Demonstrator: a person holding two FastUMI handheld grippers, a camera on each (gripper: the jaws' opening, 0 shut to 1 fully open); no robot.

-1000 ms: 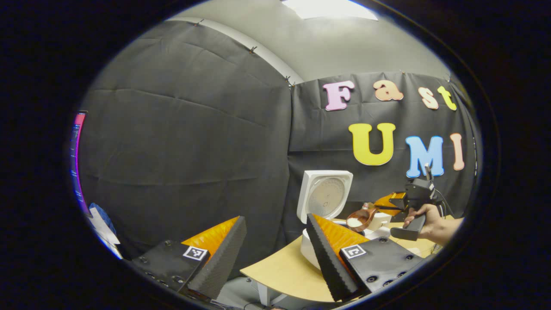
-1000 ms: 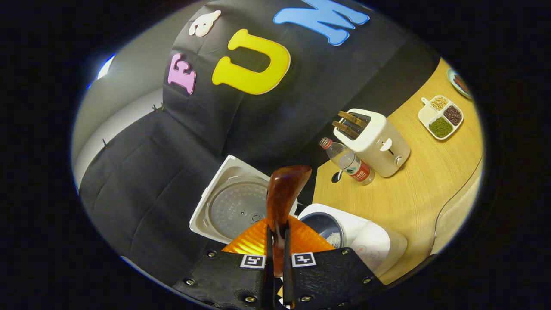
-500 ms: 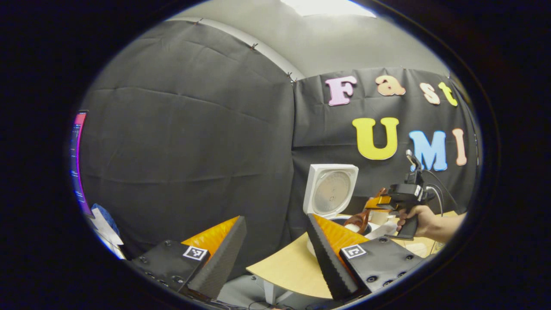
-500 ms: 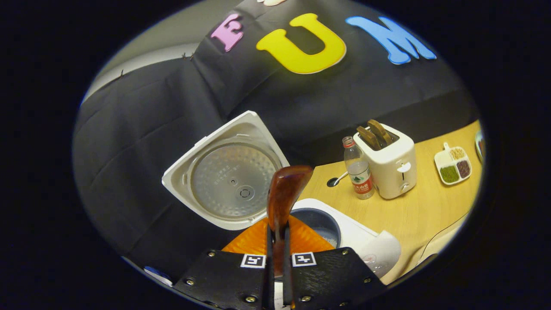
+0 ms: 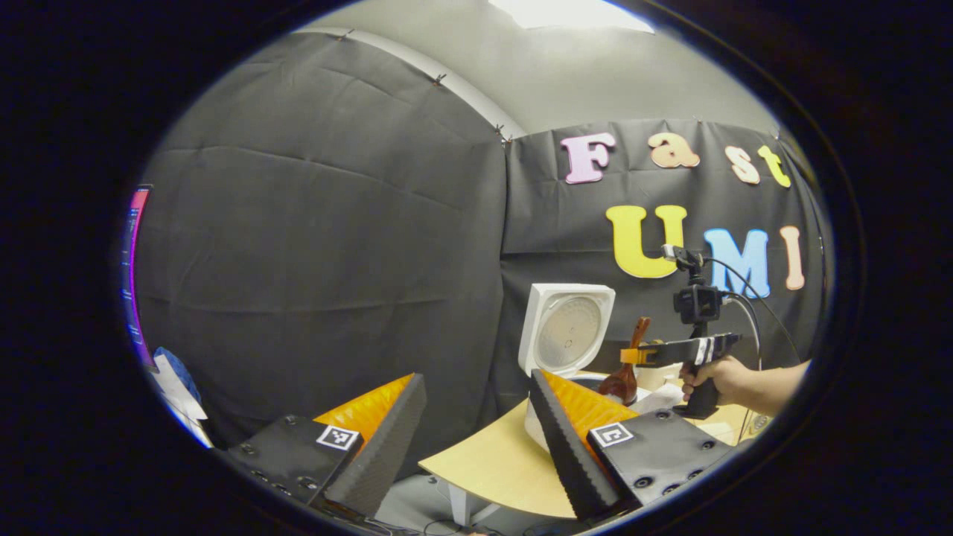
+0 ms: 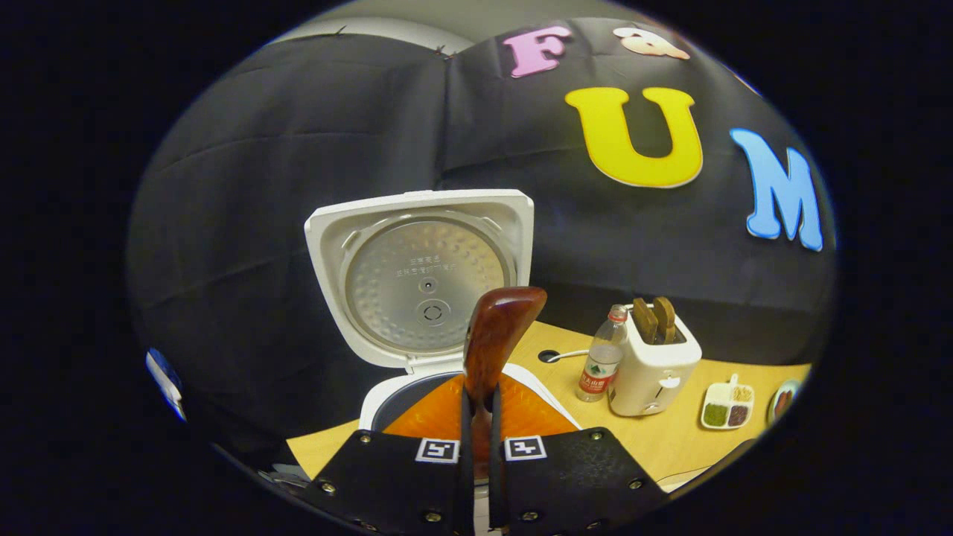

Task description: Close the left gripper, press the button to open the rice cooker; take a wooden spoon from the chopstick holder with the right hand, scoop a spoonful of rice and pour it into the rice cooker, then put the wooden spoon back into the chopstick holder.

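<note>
The white rice cooker (image 6: pixel 387 402) stands with its lid (image 6: pixel 421 279) raised upright. My right gripper (image 6: pixel 476 417) is shut on the brown wooden spoon (image 6: pixel 499 335), whose handle end sticks up past the fingers. In the left gripper view a hand holds the right gripper (image 5: pixel 648 356) level over the rice cooker (image 5: pixel 532 432). There the wooden spoon (image 5: pixel 622 381) stands nearly upright, its bowl hanging down above the pot. My left gripper (image 5: pixel 476 378) is open and holds nothing, off the table's left edge and short of the cooker.
Right of the cooker on the wooden table (image 6: pixel 670 447) stand a water bottle (image 6: pixel 598 365), a white toaster (image 6: pixel 655 361) with two slices, a divided dish of beans (image 6: pixel 726 406) and a plate (image 6: pixel 782 402). A cable hole (image 6: pixel 549 356) lies behind the cooker.
The right gripper has turned, taking the spoon from level with rice in it to bowl down over the cooker. The left gripper has barely moved.
</note>
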